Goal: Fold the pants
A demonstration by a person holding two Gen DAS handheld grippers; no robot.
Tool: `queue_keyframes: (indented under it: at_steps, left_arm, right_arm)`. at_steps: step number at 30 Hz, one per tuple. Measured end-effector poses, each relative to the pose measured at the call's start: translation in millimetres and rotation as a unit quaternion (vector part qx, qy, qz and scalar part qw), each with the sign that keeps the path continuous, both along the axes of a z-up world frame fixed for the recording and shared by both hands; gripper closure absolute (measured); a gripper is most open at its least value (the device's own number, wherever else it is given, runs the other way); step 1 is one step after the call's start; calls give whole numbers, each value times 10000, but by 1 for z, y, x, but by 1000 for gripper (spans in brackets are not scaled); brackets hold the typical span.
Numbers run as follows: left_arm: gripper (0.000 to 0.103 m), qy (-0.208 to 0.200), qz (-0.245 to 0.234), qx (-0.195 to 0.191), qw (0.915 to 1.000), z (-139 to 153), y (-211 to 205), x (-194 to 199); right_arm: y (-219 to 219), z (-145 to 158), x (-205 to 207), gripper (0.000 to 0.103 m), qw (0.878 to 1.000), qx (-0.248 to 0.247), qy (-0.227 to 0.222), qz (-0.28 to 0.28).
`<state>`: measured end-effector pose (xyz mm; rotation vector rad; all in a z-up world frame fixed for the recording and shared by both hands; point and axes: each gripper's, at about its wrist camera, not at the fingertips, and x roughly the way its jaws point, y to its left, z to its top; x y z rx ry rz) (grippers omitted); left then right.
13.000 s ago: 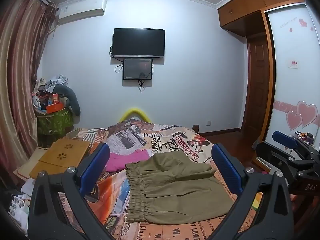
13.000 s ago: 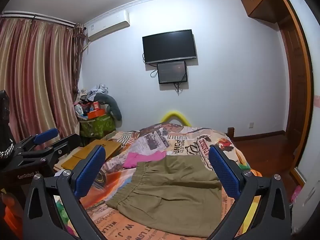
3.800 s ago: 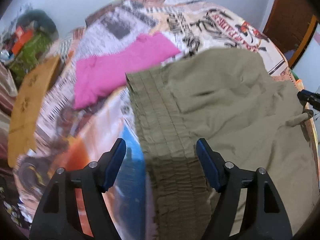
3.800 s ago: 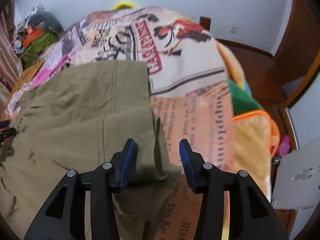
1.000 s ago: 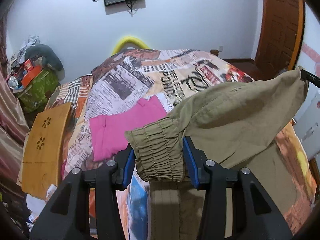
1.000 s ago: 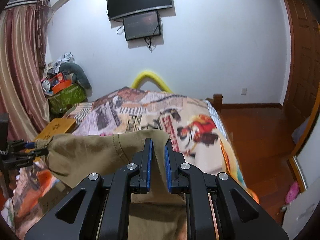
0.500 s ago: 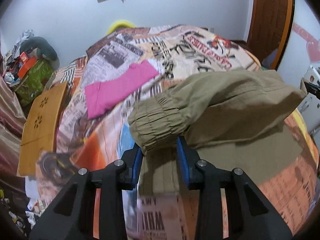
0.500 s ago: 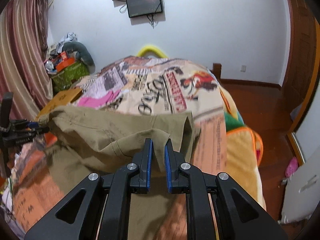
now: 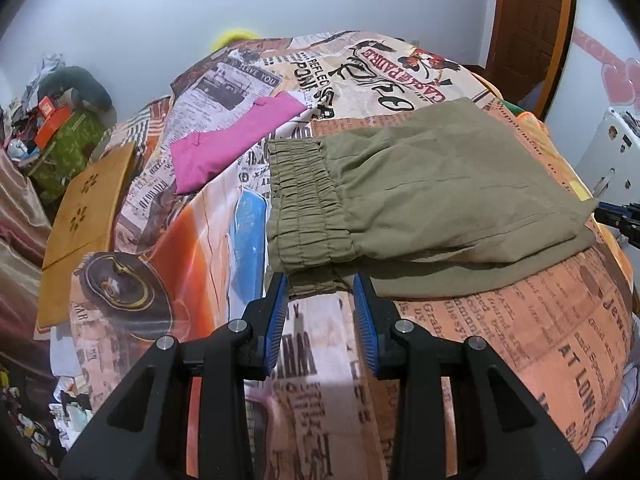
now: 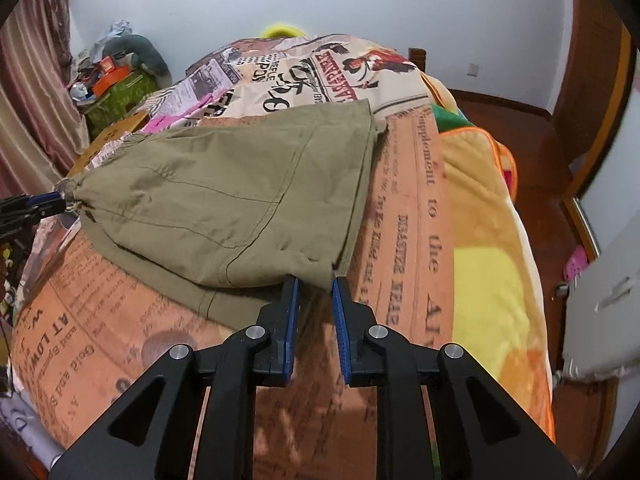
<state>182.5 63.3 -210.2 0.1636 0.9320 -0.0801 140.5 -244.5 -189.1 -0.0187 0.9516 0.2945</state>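
Observation:
The olive pants [image 9: 432,192] lie on the bed, folded over toward the near side, with the gathered elastic waistband [image 9: 304,216] at the left. My left gripper [image 9: 320,284] is open, its blue pads either side of the waistband's near corner. In the right wrist view the pants [image 10: 240,192] lie the same way, and my right gripper [image 10: 314,282] is open just in front of their near hem corner. Each gripper's tip shows at the edge of the other view, against the cloth.
The bed carries a newspaper-print cover [image 9: 500,340]. A pink garment [image 9: 236,140] lies beyond the waistband. A wooden board [image 9: 84,208] leans at the bed's left side beside a cluttered green box [image 9: 64,136]. An orange-yellow blanket [image 10: 492,216] and wood floor lie to the right.
Both grippers carried the held edge of the pants toward the near side, laid it on the lower layer and opened. The pants now rest folded on the bed.

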Motion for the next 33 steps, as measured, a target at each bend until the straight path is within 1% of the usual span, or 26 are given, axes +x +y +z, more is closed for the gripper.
queue_keyframes:
  at_steps: [3,5,7,9,11,13,14,16,18,20,23,27,30,33]
  left_arm:
    - [68,-127,-88,46,9999,11,-6,-4]
    - [65,-223,-154,48,9996,18,-11,-4]
    - [54,-299,-235,35,9993,25,-16,-3]
    - [48,-375,-310,93,9988,29,-23,-1]
    - [42,-359,-404,175,9984,29,-31,1]
    - [28,-250,-555,210,9979,24,-40,4]
    - [25,-189,-628,244,9975,21,-44,6]
    - [20,-111,-797,389,9960,14,-54,8]
    - [18,-53,-954,683,9931,5,-66,10]
    - [18,-3,-1060,882,9904,-3,-75,13]
    - [18,226,-1259,952,9872,-17,-84,22]
    - [18,327,-1388,1256,9818,-31,-94,32]
    - [18,345,-1460,1301,9801,-35,-97,37]
    - [18,340,-1493,1129,9817,-30,-96,40]
  right_arm:
    - [0,8,-10,87,10000,-12,-97,-1]
    - [2,16,-13,85,9998,65,-189,-2]
    - [7,26,-14,75,9994,66,-343,8]
    - [15,36,-16,70,9986,82,-516,111]
    - [23,43,-16,65,9978,106,-624,201]
    - [32,48,-15,49,9972,144,-673,277]
    - [36,50,-15,47,9971,157,-683,299]
    - [45,51,-14,38,9968,141,-691,370]
    - [55,47,-12,33,9968,60,-650,454]
    - [64,42,-11,33,9966,30,-583,575]
    - [76,31,-8,33,9964,8,-416,735]
    - [88,18,-4,33,9958,5,-212,893]
    - [97,8,-1,33,9949,15,-50,1006]
    - [107,1,3,33,9931,8,63,1171]
